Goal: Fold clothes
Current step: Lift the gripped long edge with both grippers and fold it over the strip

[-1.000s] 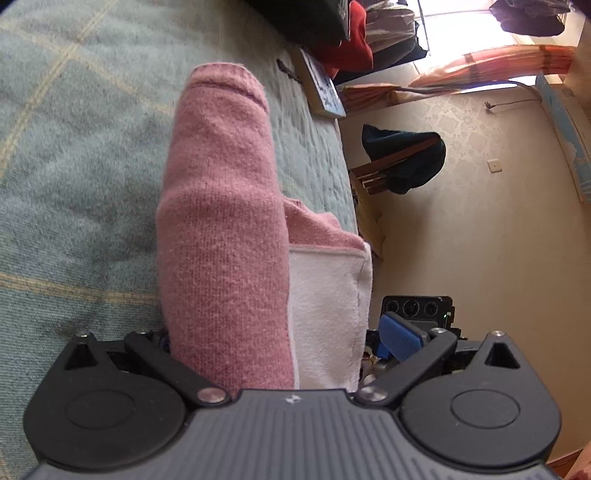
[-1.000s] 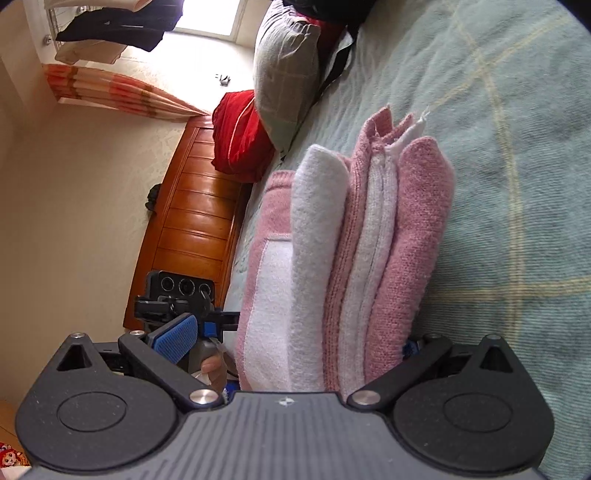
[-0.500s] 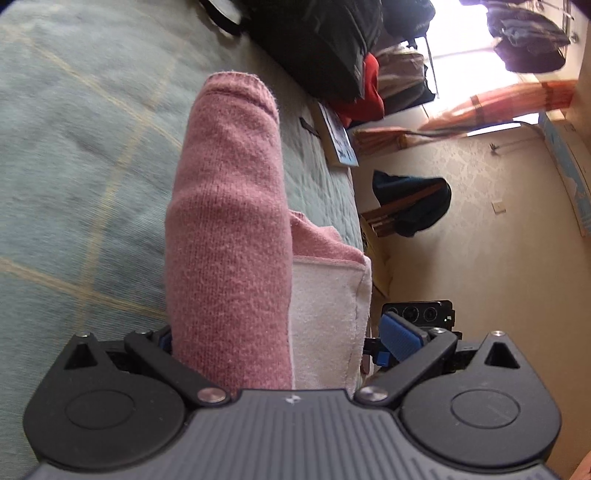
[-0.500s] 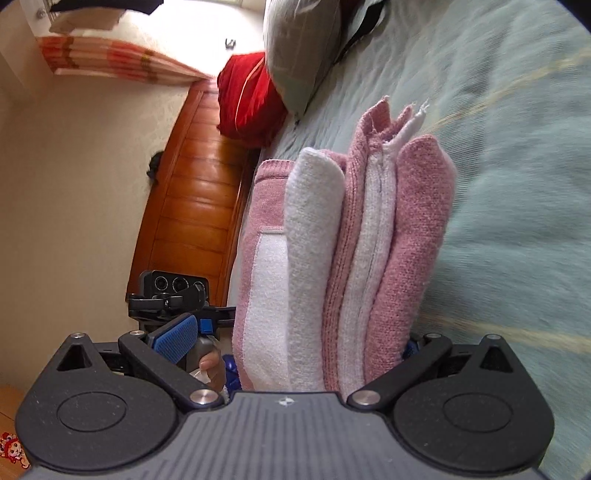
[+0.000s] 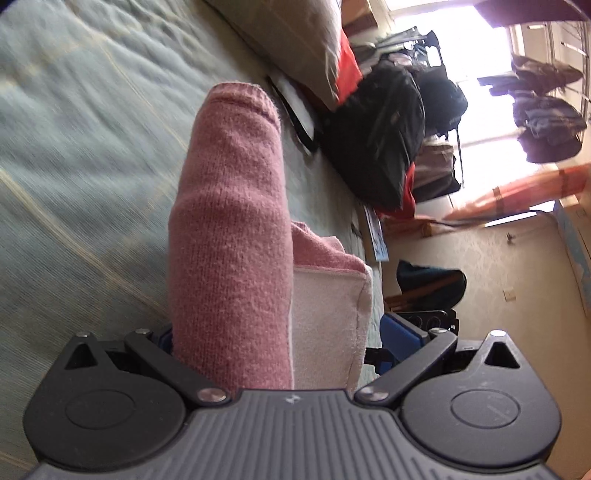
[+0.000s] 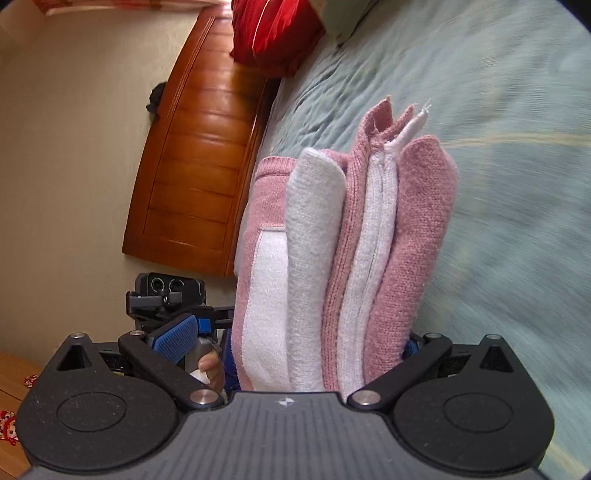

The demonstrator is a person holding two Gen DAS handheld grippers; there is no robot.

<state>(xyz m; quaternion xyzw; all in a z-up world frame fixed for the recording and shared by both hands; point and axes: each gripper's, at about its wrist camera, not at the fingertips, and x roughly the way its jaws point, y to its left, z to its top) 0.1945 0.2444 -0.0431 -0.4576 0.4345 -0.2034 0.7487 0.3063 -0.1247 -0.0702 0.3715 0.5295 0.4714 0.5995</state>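
Note:
A folded pink and white knit garment [image 5: 229,258] stands as a thick stack between the jaws of my left gripper [image 5: 284,332]. It presses against the bed-side finger, and the other blue pad [image 5: 400,332] sits just off the white edge. In the right wrist view the same garment [image 6: 369,240] shows several pink and white layers inside my right gripper [image 6: 293,338]. It lies against the bed-side finger, with a gap to the blue pad [image 6: 175,334]. Both grippers are spread wide, facing each other.
A green quilted bed cover [image 5: 74,147] with yellow lines fills one side of each view. Pillows, a black bag [image 5: 380,140] and a book [image 5: 375,236] lie along the bed's far edge. A wooden headboard [image 6: 192,166] and red cushion [image 6: 273,33] are there too. A person's finger [image 6: 210,369] shows.
Both grippers have swung with the stack still between their jaws. The bed cover now blurs past, and the pillows, bag and headboard have come further into view. Jaw spread is unchanged.

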